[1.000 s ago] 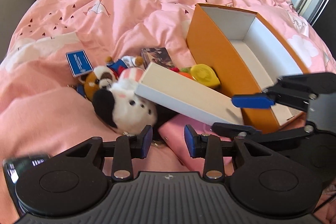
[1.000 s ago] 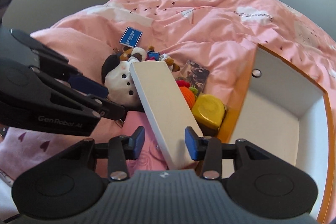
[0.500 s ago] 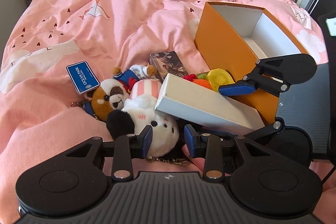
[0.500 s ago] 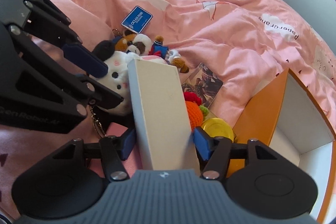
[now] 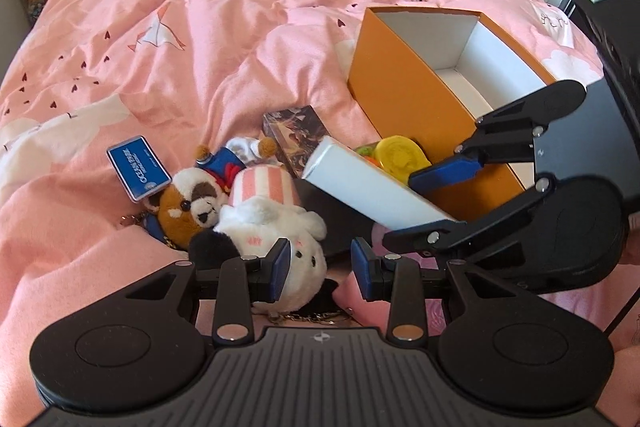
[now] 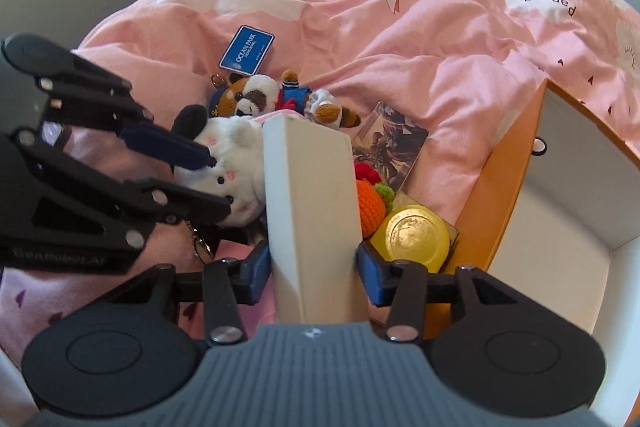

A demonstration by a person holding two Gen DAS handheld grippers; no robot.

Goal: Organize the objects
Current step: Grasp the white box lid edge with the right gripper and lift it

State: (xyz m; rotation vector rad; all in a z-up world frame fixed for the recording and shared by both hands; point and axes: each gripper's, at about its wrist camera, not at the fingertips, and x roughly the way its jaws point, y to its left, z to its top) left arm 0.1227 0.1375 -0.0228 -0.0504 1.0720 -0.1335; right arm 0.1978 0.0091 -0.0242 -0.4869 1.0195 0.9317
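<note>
A white box is caught between the closing jaws of the right gripper, tilted above the clutter on a pink bed, beside the orange bin, which is seen empty. The left gripper is held partly open over a white plush, nothing gripped. Sorting is judged barely begun: plushes, card, booklet, crochet fruit and yellow disc remain outside.
</note>
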